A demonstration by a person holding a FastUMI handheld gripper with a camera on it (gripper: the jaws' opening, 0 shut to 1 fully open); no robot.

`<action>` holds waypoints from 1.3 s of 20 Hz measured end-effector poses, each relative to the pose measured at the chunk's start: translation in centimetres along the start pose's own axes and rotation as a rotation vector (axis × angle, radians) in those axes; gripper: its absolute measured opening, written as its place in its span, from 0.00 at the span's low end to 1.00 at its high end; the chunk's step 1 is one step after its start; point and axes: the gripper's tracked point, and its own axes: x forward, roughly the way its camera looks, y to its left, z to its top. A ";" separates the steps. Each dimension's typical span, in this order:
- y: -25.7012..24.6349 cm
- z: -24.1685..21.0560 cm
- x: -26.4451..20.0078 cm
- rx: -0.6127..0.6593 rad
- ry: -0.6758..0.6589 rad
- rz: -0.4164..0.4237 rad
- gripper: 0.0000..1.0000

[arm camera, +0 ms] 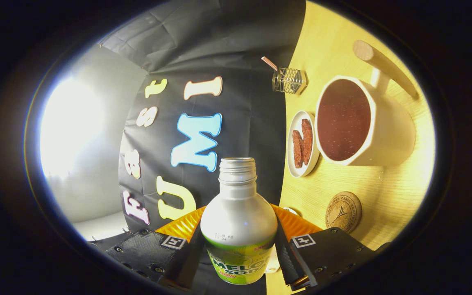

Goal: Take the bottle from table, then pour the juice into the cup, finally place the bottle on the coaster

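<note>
The bottle (pixel 238 221), silver-shouldered with a green label and an uncapped threaded neck, sits between the two fingers of the gripper (pixel 239 256), whose black pads press on its body from both sides, pinching it low on the label so that the mouth stays free for pouring. The whole view is rolled sideways: the table (pixel 387 184) stands as a near-vertical yellow plane, which suggests that the gripper has been turned to tilt the bottle, although its mouth points toward the booth wall and is well apart from the cup. The cup (pixel 367 123), white with a side handle, holds a dark reddish liquid nearly to its rim; whether that came from this bottle cannot be told. Just beside the cup lies a small white dish (pixel 294 164) carrying two brown pieces, and beyond it a little wire holder (pixel 289 80). The round cork coaster (pixel 343 212), bare and near the right finger, awaits the bottle, so the placing step appears to remain. An orange ridged object (pixel 297 223) shows behind the bottle.
</note>
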 end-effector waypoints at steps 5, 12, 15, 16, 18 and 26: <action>0.0 0.3 -0.2 0.103 -0.012 0.031 0.78; 0.7 0.6 0.0 0.222 -0.035 0.060 0.78; 1.0 1.2 0.1 0.275 -0.052 0.081 0.78; 0.9 1.1 -0.1 0.281 -0.056 0.079 0.78; 1.3 1.3 -0.2 0.308 -0.067 0.099 0.78; 2.4 0.5 0.0 0.368 -0.067 0.134 0.78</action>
